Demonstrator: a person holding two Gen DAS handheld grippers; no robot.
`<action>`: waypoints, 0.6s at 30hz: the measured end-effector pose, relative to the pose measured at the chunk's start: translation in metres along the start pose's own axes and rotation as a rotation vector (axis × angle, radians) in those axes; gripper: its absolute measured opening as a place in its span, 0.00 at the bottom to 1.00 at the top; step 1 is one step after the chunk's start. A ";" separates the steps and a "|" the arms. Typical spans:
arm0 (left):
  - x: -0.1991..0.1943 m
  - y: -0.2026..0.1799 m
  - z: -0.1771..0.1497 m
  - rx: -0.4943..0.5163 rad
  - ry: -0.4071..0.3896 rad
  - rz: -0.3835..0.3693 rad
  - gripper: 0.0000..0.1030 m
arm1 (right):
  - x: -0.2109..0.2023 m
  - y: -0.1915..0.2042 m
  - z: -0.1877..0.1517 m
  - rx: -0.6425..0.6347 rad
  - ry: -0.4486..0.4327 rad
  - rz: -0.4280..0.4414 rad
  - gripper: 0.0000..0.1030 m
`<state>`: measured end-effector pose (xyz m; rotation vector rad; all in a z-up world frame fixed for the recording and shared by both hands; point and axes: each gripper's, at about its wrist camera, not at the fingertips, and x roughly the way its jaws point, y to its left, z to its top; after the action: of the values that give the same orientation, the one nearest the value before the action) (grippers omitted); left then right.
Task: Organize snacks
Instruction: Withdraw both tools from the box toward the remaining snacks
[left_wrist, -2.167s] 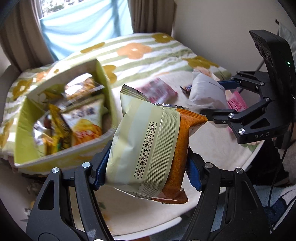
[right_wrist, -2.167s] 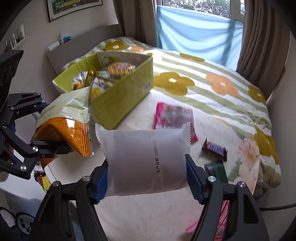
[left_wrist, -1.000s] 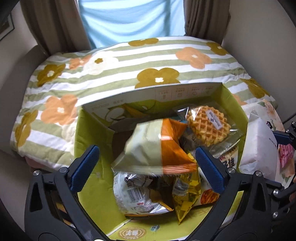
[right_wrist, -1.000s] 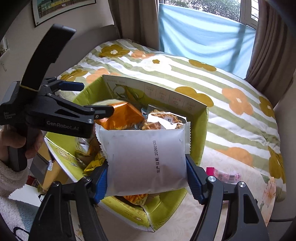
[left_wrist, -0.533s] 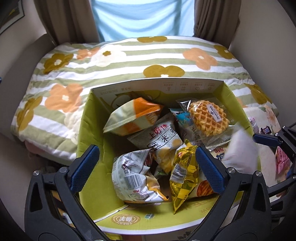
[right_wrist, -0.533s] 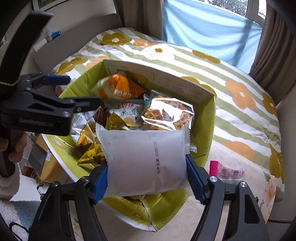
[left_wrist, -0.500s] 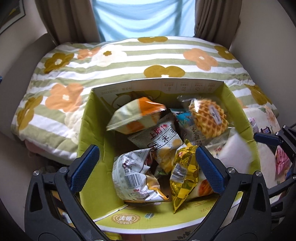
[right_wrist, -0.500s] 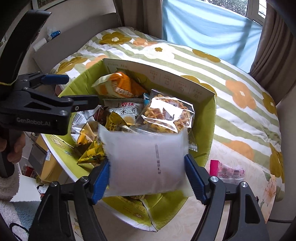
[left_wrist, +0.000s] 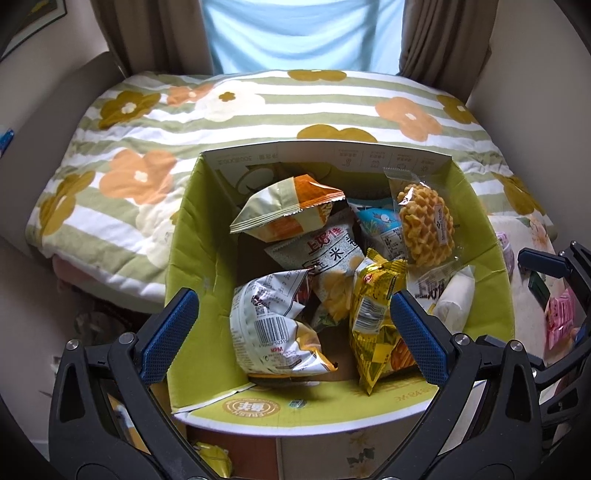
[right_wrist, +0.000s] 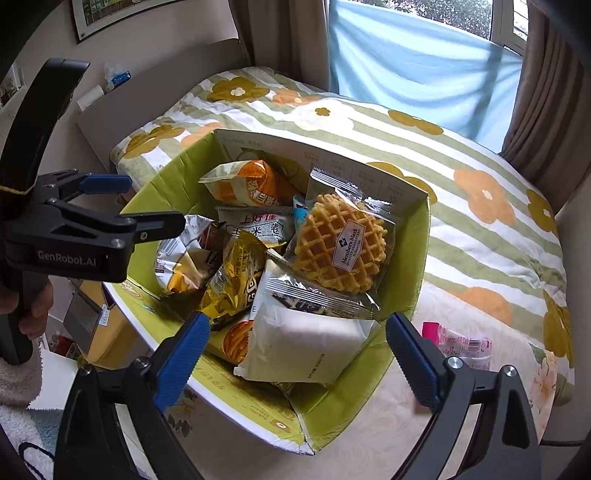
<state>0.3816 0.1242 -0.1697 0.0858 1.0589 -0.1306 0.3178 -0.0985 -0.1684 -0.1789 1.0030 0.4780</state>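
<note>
Snacks fill the green cardboard box (right_wrist: 413, 266), which sits on the bed at its near edge. A plain white packet (right_wrist: 306, 347) lies in the box's near right corner, tucked under a wrapped waffle (right_wrist: 340, 243). Around them are an orange-and-cream bag (right_wrist: 247, 184) at the back, a grey rice-roll bag (right_wrist: 258, 227) in the middle, a yellow foil bag (right_wrist: 236, 273) and a silver barcode bag (left_wrist: 273, 328) toward the front.

The right gripper (right_wrist: 295, 358) hangs over the white packet, jaws opening, blue pads clear of it on both sides. The left gripper (left_wrist: 291, 332) hovers above the box too, its jaws spread wide with nothing between them but the view of the bags below.

Out from the box, a quilt (left_wrist: 147, 122) striped green and white with orange and mustard flowers covers the bed. Brown curtains (right_wrist: 273, 33) frame a window hung with pale blue cloth (right_wrist: 406, 62). A picture frame (right_wrist: 110, 11) hangs on the beige wall.

Only the right wrist view shows a hand (right_wrist: 26, 302) in a fleecy sleeve on the left gripper's handle, and a pink packet (right_wrist: 458, 343) on the quilt right of the box. Only the left wrist view shows the barcode bag in full and the box's printed front flap (left_wrist: 255, 406).
</note>
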 end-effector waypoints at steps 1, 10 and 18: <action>-0.002 0.000 -0.001 0.001 -0.003 -0.001 1.00 | -0.002 0.001 0.001 -0.002 -0.004 -0.002 0.92; -0.026 -0.004 -0.007 0.026 -0.035 -0.027 1.00 | -0.026 0.008 -0.007 0.035 -0.040 -0.038 0.92; -0.047 -0.035 -0.008 0.101 -0.066 -0.098 1.00 | -0.058 -0.003 -0.029 0.141 -0.067 -0.100 0.92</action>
<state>0.3463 0.0935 -0.1327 0.1206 0.9903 -0.2738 0.2710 -0.1289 -0.1354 -0.0856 0.9539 0.3193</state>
